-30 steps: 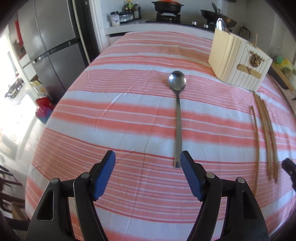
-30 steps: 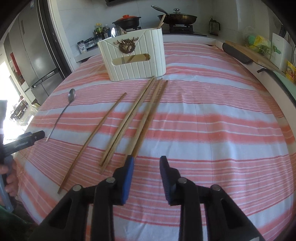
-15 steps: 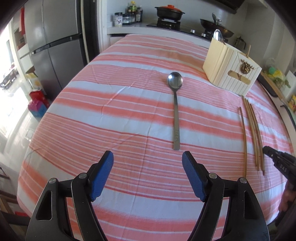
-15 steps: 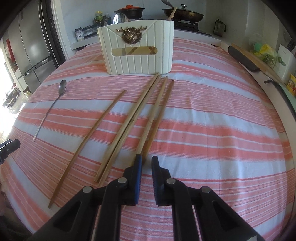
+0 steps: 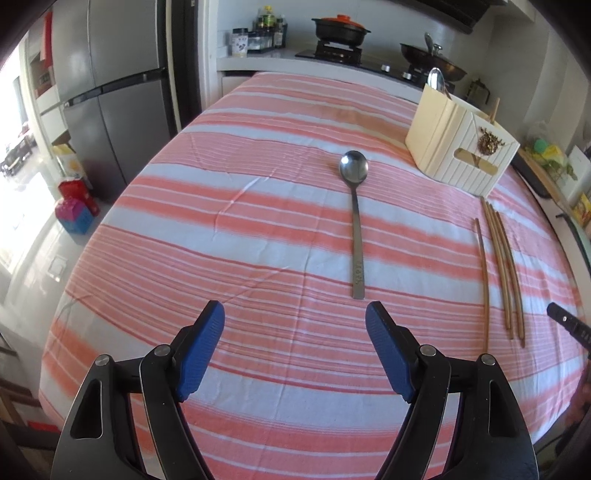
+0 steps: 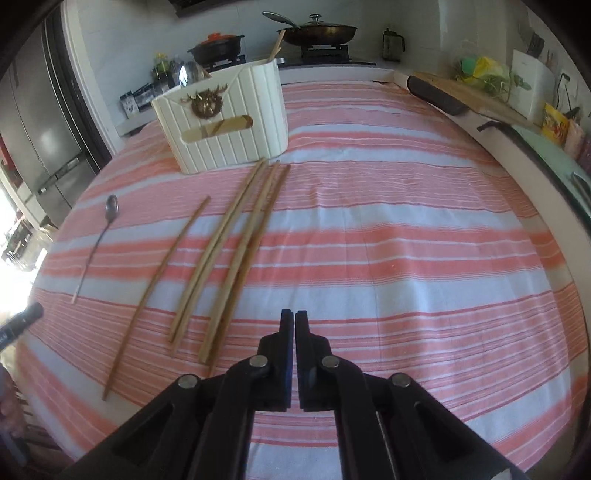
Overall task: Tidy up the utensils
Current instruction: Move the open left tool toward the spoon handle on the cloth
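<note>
A steel spoon lies on the striped tablecloth, handle toward my left gripper, which is open and empty above the cloth just short of the handle end. Several wooden chopsticks lie side by side in front of a cream utensil holder, with one chopstick apart to the left. My right gripper is shut and empty, above the cloth to the right of the chopsticks' near ends. The spoon, chopsticks and holder show in both views. The holder holds a spoon and a chopstick.
The table has a red and white striped cloth. A fridge stands at the left. A counter with a stove, pots and jars runs behind. A cutting board and bags lie along the right side.
My right gripper closed fully from partly open and shifted right of the chopsticks. My left gripper drew back and rose a little from the spoon handle, staying open.
</note>
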